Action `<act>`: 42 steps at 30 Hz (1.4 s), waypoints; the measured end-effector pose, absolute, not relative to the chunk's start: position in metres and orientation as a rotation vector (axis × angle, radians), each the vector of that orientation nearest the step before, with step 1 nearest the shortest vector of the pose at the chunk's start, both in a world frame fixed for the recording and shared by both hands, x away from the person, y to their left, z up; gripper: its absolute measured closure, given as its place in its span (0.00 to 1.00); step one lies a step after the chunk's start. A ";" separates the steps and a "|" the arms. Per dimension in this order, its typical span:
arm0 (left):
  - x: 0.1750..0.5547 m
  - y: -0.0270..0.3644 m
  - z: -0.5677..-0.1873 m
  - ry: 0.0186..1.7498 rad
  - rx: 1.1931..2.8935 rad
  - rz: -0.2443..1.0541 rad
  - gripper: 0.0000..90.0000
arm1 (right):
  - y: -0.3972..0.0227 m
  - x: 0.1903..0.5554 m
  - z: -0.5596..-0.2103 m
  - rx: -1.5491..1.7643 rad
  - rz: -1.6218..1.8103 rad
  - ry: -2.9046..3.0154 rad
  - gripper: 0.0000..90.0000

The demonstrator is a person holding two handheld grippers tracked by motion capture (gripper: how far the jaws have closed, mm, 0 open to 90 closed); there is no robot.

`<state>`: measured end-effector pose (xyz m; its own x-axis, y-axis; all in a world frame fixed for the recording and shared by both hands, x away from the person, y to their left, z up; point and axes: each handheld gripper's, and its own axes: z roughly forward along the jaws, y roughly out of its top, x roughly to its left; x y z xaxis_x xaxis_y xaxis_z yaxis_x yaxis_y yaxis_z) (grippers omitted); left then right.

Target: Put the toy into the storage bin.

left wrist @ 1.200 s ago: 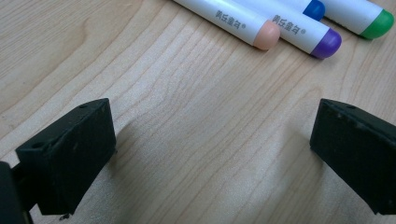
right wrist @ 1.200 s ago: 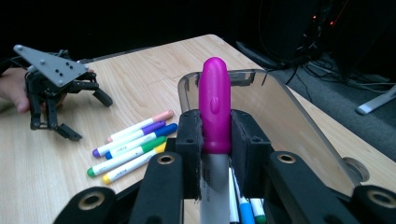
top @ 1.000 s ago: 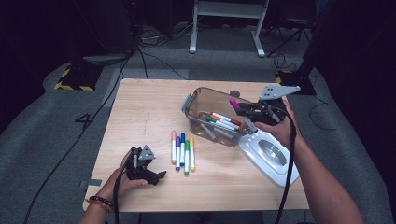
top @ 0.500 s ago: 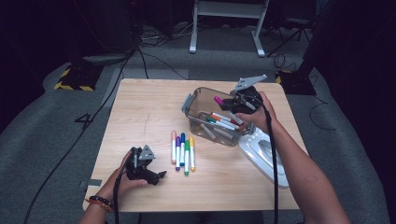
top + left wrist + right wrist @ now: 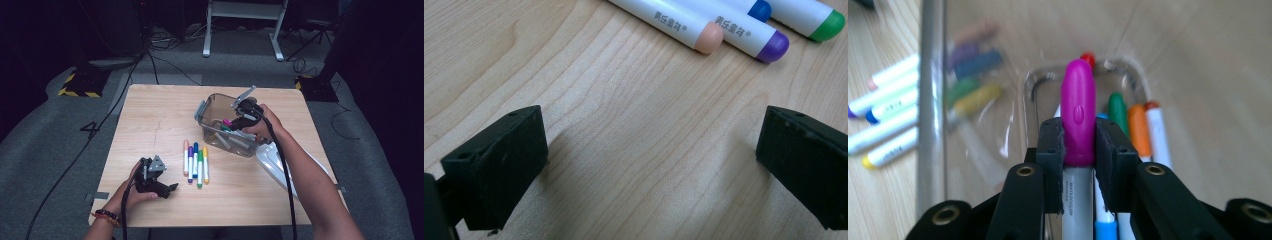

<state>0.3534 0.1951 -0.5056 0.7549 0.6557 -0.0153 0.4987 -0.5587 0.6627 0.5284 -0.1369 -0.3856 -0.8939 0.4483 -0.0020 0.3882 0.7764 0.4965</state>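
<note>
- Two grippers are in hand at the wooden table [image 5: 150, 115]; the right gripper [image 5: 231, 124] reaches over the clear plastic bin [image 5: 206, 112] at about two o'clock from the table's middle, and the left gripper [image 5: 167, 189] rests on the wood at about seven o'clock.
- Right gripper [image 5: 1079, 145]: its jaws are closed narrow on a magenta-capped marker [image 5: 1078, 112], pads pressed on the cap's lower part from both sides, with the grey barrel running back between them.
- In the high view that magenta-capped marker [image 5: 227, 122] sits at the gripper's tip, over the inside of the bin.
- Inside the bin, seen through the right gripper view, lie more markers: a green-capped one [image 5: 1117, 111], an orange-capped one [image 5: 1138, 127] and a red-capped one [image 5: 1088, 59] past the magenta tip.
- Left gripper [image 5: 654, 150]: jaws stand wide apart with bare wood between them, gripping nothing.
- Five markers [image 5: 195, 162] lie side by side on the table at about six o'clock from the bin's near-left corner, between the two grippers; their caps read peach, purple, blue, green and yellow from left to right.
- In the left gripper view the peach cap [image 5: 708, 39] and purple cap [image 5: 774, 47] lie at about twelve to one o'clock from the open jaws, apart from them.
- A white lid [image 5: 272, 160] lies on the table at about five o'clock from the bin, partly under the right forearm.
</note>
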 end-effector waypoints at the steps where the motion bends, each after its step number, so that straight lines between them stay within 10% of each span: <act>1: 0.353 0.195 -0.506 0.860 2.284 0.306 0.00 | -0.136 0.528 -0.386 0.670 0.737 2.851 0.83; 26: 0.353 0.195 -0.506 0.864 2.283 0.308 0.01 | -0.177 0.477 -0.342 0.748 1.130 2.517 0.33; 42: 0.353 0.195 -0.506 0.866 2.283 0.309 0.01 | -0.200 0.373 -0.358 0.664 1.246 2.395 0.32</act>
